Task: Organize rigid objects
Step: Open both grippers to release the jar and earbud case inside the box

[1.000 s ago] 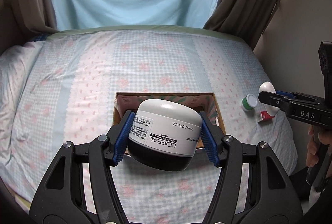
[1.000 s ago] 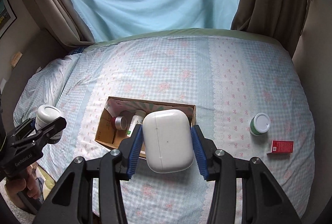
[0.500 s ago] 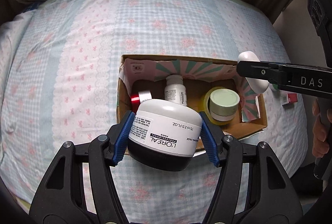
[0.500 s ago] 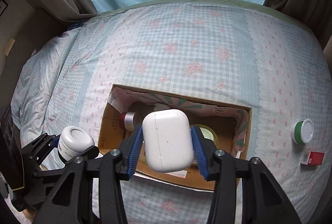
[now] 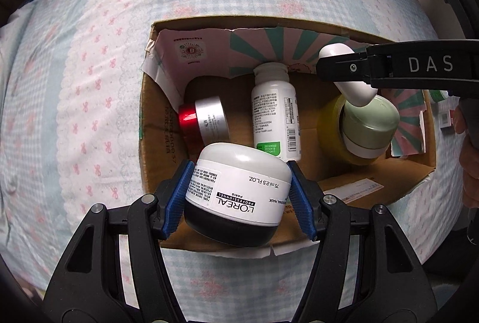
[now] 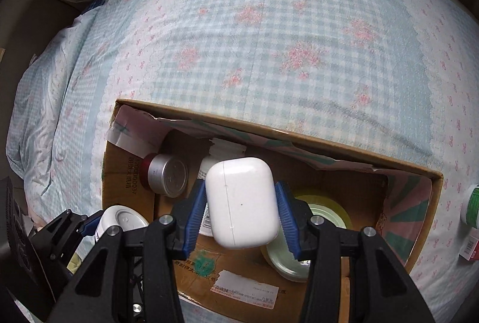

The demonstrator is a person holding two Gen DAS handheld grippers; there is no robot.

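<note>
My left gripper (image 5: 239, 182) is shut on a white L'Oréal jar (image 5: 239, 173) with a black base, over the near left part of an open cardboard box (image 5: 149, 119) on the bed. My right gripper (image 6: 241, 203) is shut on a white earbud case (image 6: 242, 197), over the middle of the box (image 6: 269, 133). In the left wrist view the right gripper (image 5: 338, 68) crosses from the right with the case (image 5: 356, 92) above a green-lidded jar (image 5: 369, 125). The left gripper (image 6: 89, 230) and its jar (image 6: 122, 221) show at the lower left of the right wrist view.
In the box lie a red and silver jar (image 5: 203, 119), a white bottle (image 5: 275, 119) and a yellow tape roll (image 5: 327, 125) around the green-lidded jar. A green and white pot (image 6: 473, 206) and a small red box (image 6: 470, 245) sit on the bedcover right of the box. A hand (image 5: 467, 149) holds the right gripper.
Both grippers have come down and tilted steeply over the box, which now fills much more of each view. Each still grips its same object.
</note>
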